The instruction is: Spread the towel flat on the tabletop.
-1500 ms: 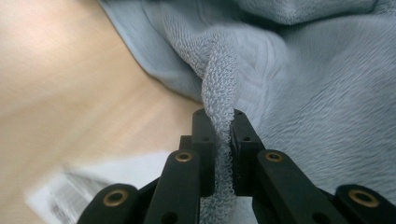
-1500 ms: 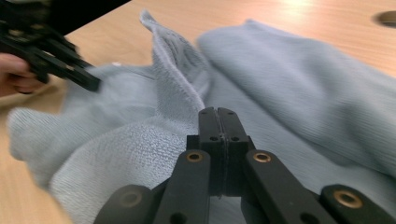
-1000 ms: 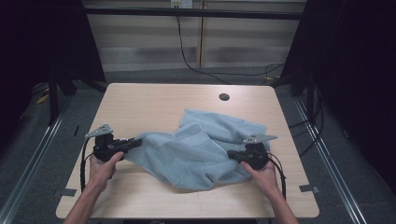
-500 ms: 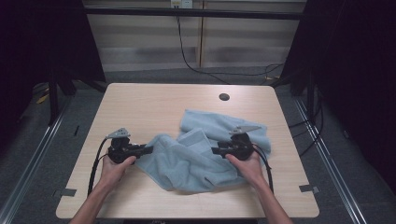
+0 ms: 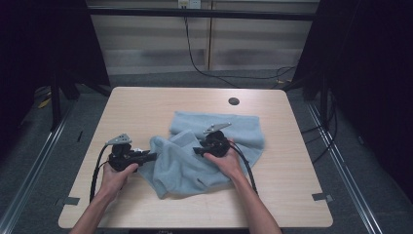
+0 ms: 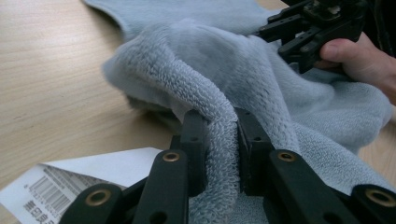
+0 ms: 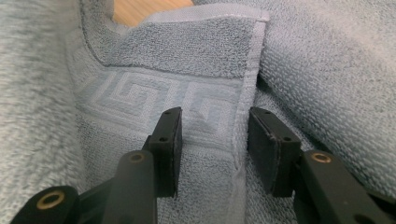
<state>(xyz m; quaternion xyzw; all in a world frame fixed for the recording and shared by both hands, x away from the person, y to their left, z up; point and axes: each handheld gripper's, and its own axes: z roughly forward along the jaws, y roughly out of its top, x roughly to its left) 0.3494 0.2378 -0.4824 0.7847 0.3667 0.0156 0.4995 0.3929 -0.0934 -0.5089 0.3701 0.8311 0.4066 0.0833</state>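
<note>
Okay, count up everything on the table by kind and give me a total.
Towel: 1, light blue
Grippers: 2, left gripper and right gripper
Paper tag with barcode: 1
Total: 4

label (image 6: 88, 179): white, barcode + small print, too blurred to read | towel (image 7: 154, 93): woven key pattern, no txt
</note>
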